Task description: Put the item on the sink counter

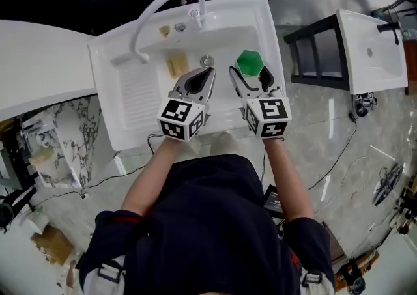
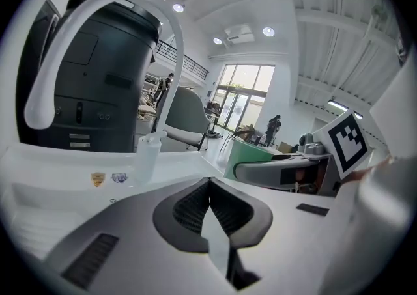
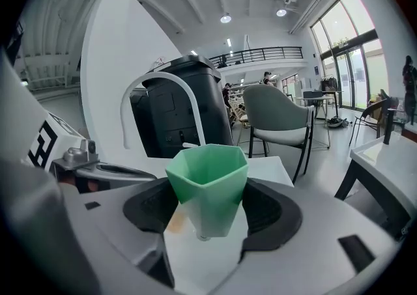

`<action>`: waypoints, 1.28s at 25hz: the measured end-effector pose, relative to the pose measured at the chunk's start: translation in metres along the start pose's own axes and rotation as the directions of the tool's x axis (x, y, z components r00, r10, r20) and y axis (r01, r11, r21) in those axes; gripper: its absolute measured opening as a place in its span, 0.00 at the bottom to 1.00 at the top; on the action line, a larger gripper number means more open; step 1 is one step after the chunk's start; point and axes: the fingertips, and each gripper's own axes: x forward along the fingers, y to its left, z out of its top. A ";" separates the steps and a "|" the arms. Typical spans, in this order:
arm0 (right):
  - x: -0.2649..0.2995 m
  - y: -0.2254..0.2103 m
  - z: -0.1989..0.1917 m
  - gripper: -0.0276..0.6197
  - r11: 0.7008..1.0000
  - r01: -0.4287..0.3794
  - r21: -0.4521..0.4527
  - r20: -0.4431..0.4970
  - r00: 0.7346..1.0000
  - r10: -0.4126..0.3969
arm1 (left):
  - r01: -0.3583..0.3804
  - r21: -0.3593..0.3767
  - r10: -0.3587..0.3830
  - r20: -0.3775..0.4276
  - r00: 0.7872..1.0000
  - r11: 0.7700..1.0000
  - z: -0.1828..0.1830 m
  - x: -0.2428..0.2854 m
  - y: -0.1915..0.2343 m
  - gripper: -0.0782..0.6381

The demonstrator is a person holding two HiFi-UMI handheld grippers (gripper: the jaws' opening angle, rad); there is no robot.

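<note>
A green hexagonal cup [image 1: 249,61] hangs upright over the right part of the white sink's basin [image 1: 221,33], by the drain [image 1: 206,60]. My right gripper [image 1: 249,72] is shut on the cup, one jaw pressed to each side. In the right gripper view the cup [image 3: 208,183] fills the gap of that gripper [image 3: 212,212]. My left gripper [image 1: 210,72] is shut and empty, low over the basin just left of the cup. Its jaw tips meet in the left gripper view [image 2: 209,186], where the cup [image 2: 251,157] shows at the right.
A curved white faucet [image 1: 159,10] arches over the basin's back left. A yellowish block [image 1: 176,64] lies in the basin. A ribbed drainboard [image 1: 135,95] forms the counter's left part. A second white sink [image 1: 371,49] and a black frame [image 1: 313,53] stand to the right.
</note>
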 end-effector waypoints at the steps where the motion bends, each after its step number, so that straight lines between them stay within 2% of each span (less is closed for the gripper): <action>1: 0.002 -0.002 -0.001 0.54 1.000 -0.001 -0.004 -0.004 1.000 0.001 | -0.001 -0.007 0.001 -0.002 1.000 1.000 -0.002 0.004 0.000 0.12; 19: 0.049 -0.024 -0.025 0.54 1.000 -0.022 0.006 -0.054 0.998 0.022 | -0.031 -0.048 0.030 -0.034 0.999 0.998 -0.023 0.039 0.025 0.12; 32: 0.102 -0.029 -0.010 0.54 0.997 -0.071 -0.016 -0.042 0.997 0.070 | -0.049 -0.071 0.044 -0.073 0.996 0.996 -0.039 0.052 0.031 0.12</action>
